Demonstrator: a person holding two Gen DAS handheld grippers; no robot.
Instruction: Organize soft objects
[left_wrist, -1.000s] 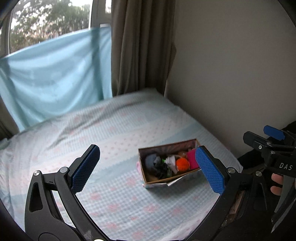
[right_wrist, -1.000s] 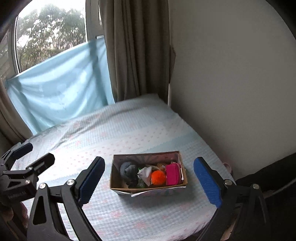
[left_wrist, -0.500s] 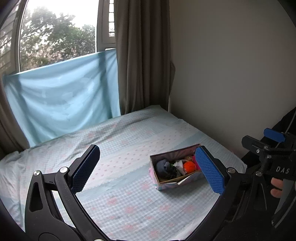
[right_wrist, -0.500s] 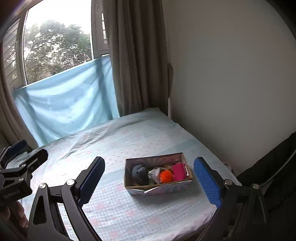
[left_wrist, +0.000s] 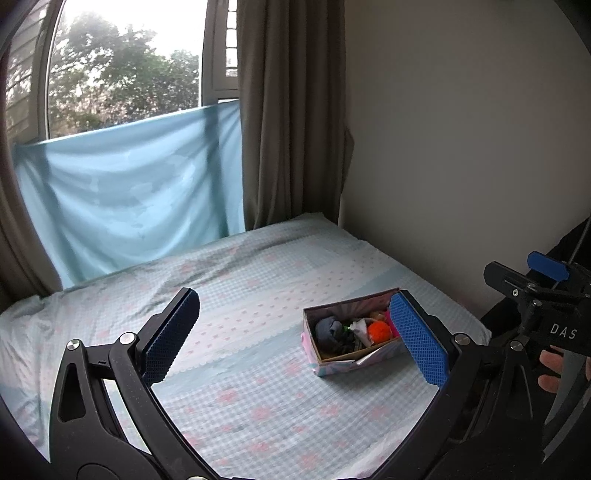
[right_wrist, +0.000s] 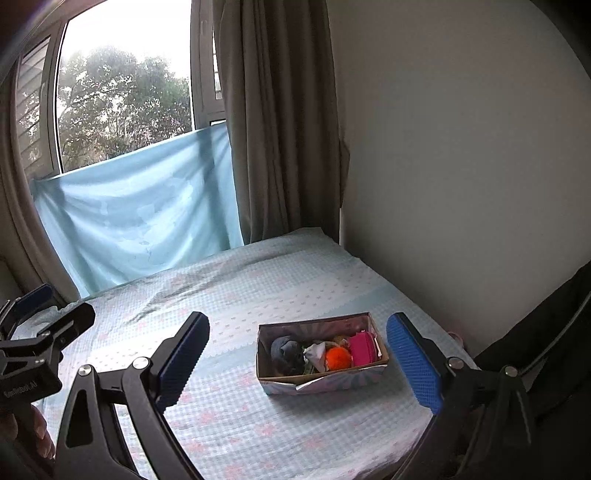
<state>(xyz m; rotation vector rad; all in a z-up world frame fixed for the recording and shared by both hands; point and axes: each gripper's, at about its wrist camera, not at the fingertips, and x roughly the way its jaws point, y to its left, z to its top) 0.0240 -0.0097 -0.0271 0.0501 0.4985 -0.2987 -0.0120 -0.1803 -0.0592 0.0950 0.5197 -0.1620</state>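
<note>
A small open cardboard box (left_wrist: 354, 363) (right_wrist: 332, 380) sits on the bed near its right edge. It holds several soft things: a grey cloth bundle (right_wrist: 286, 352), a white cloth (right_wrist: 316, 352), an orange pompom (left_wrist: 379, 329) (right_wrist: 338, 358) and a pink pouch (right_wrist: 364, 349). My left gripper (left_wrist: 295, 338) is open and empty, held back from the bed, with its right finger overlapping the box's right end in the left wrist view. My right gripper (right_wrist: 299, 363) is open and empty, well short of the box, which shows between its fingers.
The bed (left_wrist: 240, 295) (right_wrist: 221, 295) has a light blue checked sheet with pink flowers. A blue cloth (right_wrist: 140, 206) hangs over the window, beside a brown curtain (right_wrist: 280, 122). A pale wall (right_wrist: 461, 147) runs along the bed's right side.
Both grippers have pulled back and up from the box, so it looks smaller and more of the window and wall shows. Both stay open and empty.
</note>
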